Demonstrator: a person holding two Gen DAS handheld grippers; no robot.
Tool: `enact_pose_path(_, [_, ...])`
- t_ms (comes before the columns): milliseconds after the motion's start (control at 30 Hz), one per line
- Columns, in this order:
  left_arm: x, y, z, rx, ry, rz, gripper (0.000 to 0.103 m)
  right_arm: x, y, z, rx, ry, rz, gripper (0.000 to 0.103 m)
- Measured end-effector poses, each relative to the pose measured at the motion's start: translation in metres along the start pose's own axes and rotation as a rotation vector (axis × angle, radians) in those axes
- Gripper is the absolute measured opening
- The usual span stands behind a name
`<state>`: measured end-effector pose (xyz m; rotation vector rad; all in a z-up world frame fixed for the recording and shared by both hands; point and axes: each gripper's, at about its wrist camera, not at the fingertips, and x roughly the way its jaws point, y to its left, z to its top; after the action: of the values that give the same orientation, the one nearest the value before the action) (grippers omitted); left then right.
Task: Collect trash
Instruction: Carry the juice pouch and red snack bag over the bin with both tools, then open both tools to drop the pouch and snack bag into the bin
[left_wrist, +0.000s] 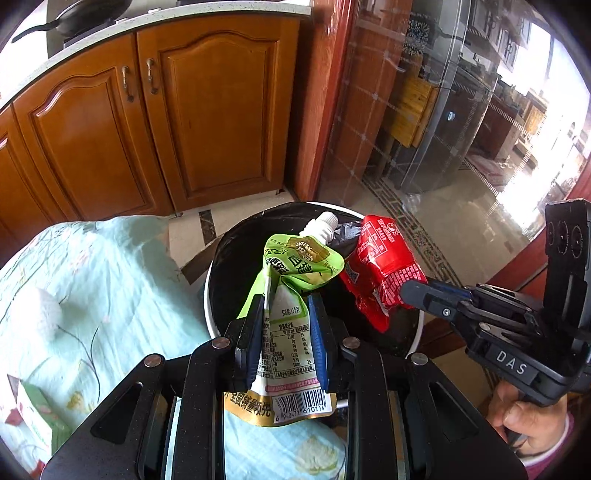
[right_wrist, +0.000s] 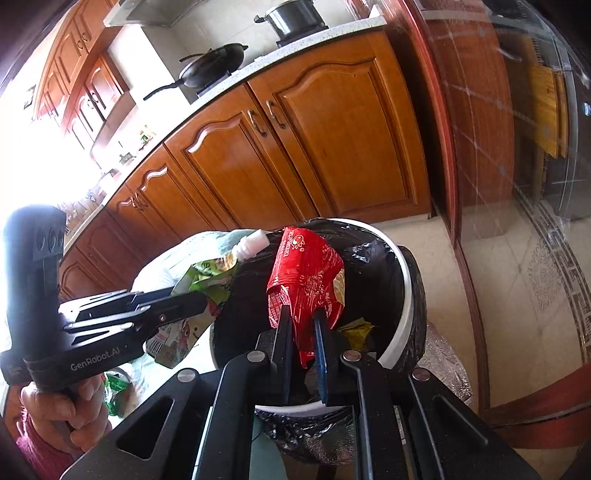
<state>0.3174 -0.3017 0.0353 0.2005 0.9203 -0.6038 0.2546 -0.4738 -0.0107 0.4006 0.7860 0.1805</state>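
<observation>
A round white trash bin (left_wrist: 207, 295) (right_wrist: 404, 295) lined with a black bag stands on the floor. My left gripper (left_wrist: 286, 301) (right_wrist: 201, 301) is shut on a green and white spouted drink pouch (left_wrist: 295, 273) (right_wrist: 210, 275), held above the bin's near rim. My right gripper (right_wrist: 301, 314) (left_wrist: 404, 291) is shut on a crumpled red snack wrapper (right_wrist: 306, 280) (left_wrist: 380, 269), which hangs over the bin's opening. Yellow-green trash (right_wrist: 356, 330) lies inside the bin.
A table with a light green floral cloth (left_wrist: 92, 277) sits left of the bin, with a small green and white box (left_wrist: 33, 413) on it. Wooden kitchen cabinets (left_wrist: 166, 122) stand behind; a glass sliding door (left_wrist: 461, 129) is to the right. A person's hand (left_wrist: 528, 424) grips each handle.
</observation>
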Motion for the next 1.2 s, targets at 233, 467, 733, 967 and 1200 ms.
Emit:
enact_pose_path(233, [0.024, -0.003, 0.009, -0.004, 0.044, 0.0, 0.022, 0.008, -0.009, 0.003, 0.014, 0.019, -0.003, 0.01])
enact_pose_path(467, [0.039, 0.0, 0.009, -0.011, 0.077, 0.002, 0.022, 0.016, -0.013, 0.005, 0.017, 0.04, -0.006, 0.01])
enact_pose_path(733, [0.044, -0.001, 0.008, -0.019, 0.097, 0.003, 0.027, 0.02, -0.015, 0.006, 0.021, 0.053, -0.014, 0.017])
enact_pose_path(967, [0.029, 0.01, -0.006, -0.057, 0.067, -0.004, 0.036, 0.016, -0.016, 0.005, 0.041, 0.031, -0.002, 0.04])
enact_pose_path(1200, [-0.005, 0.037, -0.036, -0.17, -0.014, -0.008, 0.041, 0.005, -0.007, -0.004, 0.034, -0.013, 0.023, 0.046])
